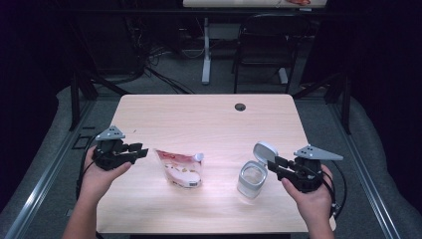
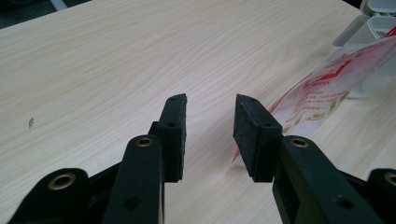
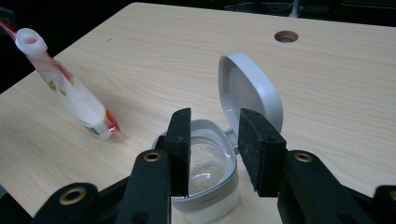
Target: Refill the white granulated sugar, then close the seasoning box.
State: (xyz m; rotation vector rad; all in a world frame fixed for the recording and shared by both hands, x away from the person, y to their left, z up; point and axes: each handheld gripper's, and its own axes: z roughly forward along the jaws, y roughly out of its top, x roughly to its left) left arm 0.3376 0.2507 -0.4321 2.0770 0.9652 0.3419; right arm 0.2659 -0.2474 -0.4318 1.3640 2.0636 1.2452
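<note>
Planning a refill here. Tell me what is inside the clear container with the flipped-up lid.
The container looks empty: its clear bottom shows through the open mouth, lid hinged up behind it. The right tongs cover part of the rim and interior, so that part cannot be checked.

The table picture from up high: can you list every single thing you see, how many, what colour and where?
Table: one, light wood, middle.
Cable hole: one, dark, table's far edge.
Spouted pouch: one, clear with red print, standing left of centre.
Clear container: one, transparent, right of centre.
Hinged lid: one, grey-white, flipped open behind the container.
Chair: one, black, beyond the table.
Left claw: one, black, open, beside the pouch.
Right claw: one, black, open, at the container.
Hands: two, holding the claws.
</note>
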